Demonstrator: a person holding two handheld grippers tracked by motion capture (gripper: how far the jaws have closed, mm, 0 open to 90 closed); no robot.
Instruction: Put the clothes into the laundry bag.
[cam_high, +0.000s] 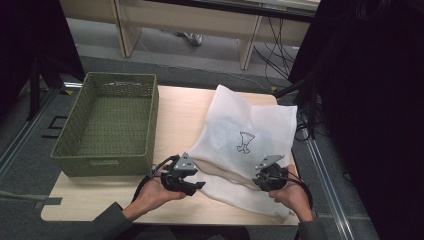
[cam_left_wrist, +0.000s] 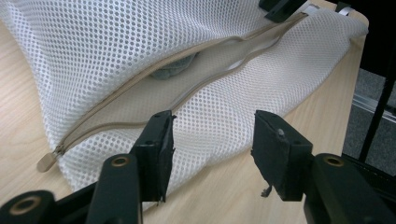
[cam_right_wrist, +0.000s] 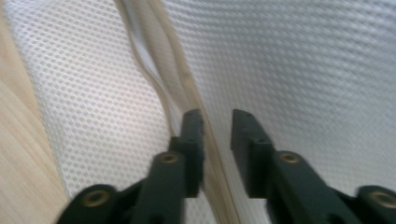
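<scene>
White mesh bag (cam_high: 245, 135) lies unzipped; both grippers (cam_left_wrist: 212, 140) (cam_right_wrist: 217, 135) part-open, apparently released. Regrip the opening.

I see both forearms entering from the near edge, sleeves dark, each hand wrapped around its tool. My left gripper (cam_high: 199, 185) lies roughly level, pointing toward the right one, jaws standing apart with nothing pressed between the pads. My right gripper (cam_high: 259, 176) faces back toward it, wrist bent inward, jaws parted by a narrow gap, pads gripping nothing
</scene>
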